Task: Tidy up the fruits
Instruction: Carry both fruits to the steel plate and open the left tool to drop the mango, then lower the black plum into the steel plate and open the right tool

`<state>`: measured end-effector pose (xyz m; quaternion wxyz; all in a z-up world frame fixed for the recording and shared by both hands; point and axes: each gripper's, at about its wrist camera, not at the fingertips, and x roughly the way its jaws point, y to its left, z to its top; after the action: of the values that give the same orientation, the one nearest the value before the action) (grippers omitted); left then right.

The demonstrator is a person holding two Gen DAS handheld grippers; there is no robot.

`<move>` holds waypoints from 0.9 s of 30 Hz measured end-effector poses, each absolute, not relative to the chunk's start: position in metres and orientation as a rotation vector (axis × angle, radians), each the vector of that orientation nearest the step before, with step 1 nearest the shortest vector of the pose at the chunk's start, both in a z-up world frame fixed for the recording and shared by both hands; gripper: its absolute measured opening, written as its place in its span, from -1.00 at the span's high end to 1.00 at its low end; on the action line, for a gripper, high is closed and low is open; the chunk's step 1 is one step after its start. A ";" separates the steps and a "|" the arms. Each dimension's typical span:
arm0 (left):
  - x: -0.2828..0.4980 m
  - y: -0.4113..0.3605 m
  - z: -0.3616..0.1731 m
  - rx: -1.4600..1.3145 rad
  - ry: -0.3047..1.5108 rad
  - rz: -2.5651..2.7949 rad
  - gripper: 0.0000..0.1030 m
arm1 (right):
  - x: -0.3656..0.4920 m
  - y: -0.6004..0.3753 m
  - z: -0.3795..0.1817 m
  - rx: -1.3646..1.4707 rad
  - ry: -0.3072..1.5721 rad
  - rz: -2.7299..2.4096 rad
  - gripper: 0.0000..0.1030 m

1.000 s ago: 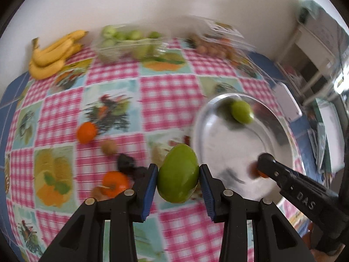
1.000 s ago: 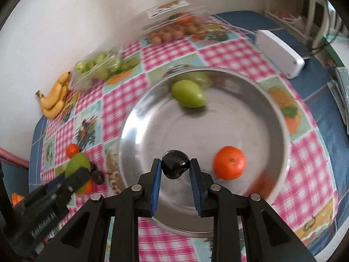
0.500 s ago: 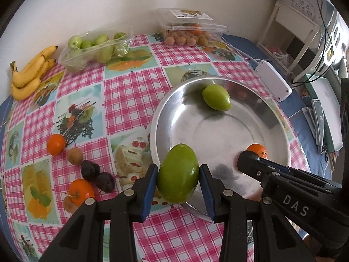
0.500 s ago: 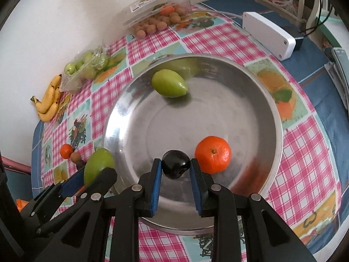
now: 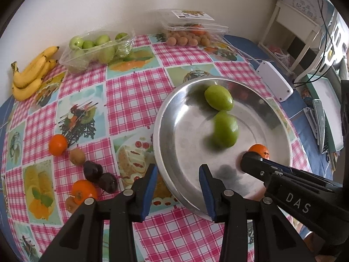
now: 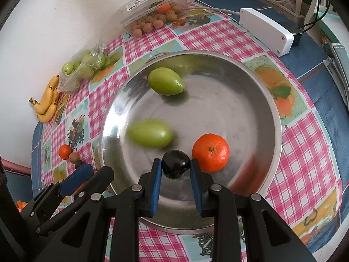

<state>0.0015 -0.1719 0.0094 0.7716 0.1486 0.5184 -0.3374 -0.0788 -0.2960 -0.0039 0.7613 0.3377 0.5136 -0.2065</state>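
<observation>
My left gripper (image 5: 177,170) hovers over the near rim of the metal plate (image 5: 159,135), its jaws opening with nothing between them. A green mango-like fruit (image 5: 225,130) lies blurred, in motion, on the plate floor beyond the fingertips. A second green fruit (image 5: 218,97) rests at the plate's far side, and an orange (image 5: 259,150) sits at the right. In the right wrist view my right gripper (image 6: 175,166) is shut on a dark plum (image 6: 175,161) just above the plate (image 6: 277,113), beside the orange (image 6: 210,151).
On the checked tablecloth left of the plate lie two oranges (image 5: 57,144), a kiwi (image 5: 77,156) and two dark plums (image 5: 92,170). At the back stand bananas (image 5: 32,72), a tray of green fruit (image 5: 96,48) and a clear box of small brown fruit (image 5: 189,37). A white box (image 5: 274,80) lies at the right.
The left gripper let go of the green fruit, which dropped into the plate and is still moving. Its jaws stand wider. The right gripper keeps the plum in about the same spot.
</observation>
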 end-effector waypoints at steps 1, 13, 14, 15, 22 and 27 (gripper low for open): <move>0.002 -0.171 0.009 0.321 1.123 -0.726 0.10 | -0.079 -0.296 -0.003 0.734 1.117 -0.451 0.45; 0.022 -0.144 0.010 0.275 1.151 -0.611 -0.15 | -0.076 -0.295 0.001 0.699 1.109 -0.461 0.29; 0.024 -0.141 0.010 0.269 1.153 -0.592 -0.19 | -0.076 -0.295 0.001 0.695 1.110 -0.463 0.29; 0.027 -0.137 0.009 0.263 1.156 -0.573 -0.22 | -0.075 -0.295 0.001 0.691 1.111 -0.465 0.29; 0.046 -0.115 0.006 0.218 1.176 -0.465 -0.48 | -0.066 -0.287 0.000 0.612 1.146 -0.468 0.26; 0.057 -0.100 -0.001 0.192 1.210 -0.392 -0.56 | -0.061 -0.278 0.002 0.561 1.157 -0.459 0.00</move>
<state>0.0572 -0.1005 -0.0005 0.8002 0.0896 0.5642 -0.1827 -0.0610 -0.2776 0.0017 0.7758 0.2592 0.5348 -0.2119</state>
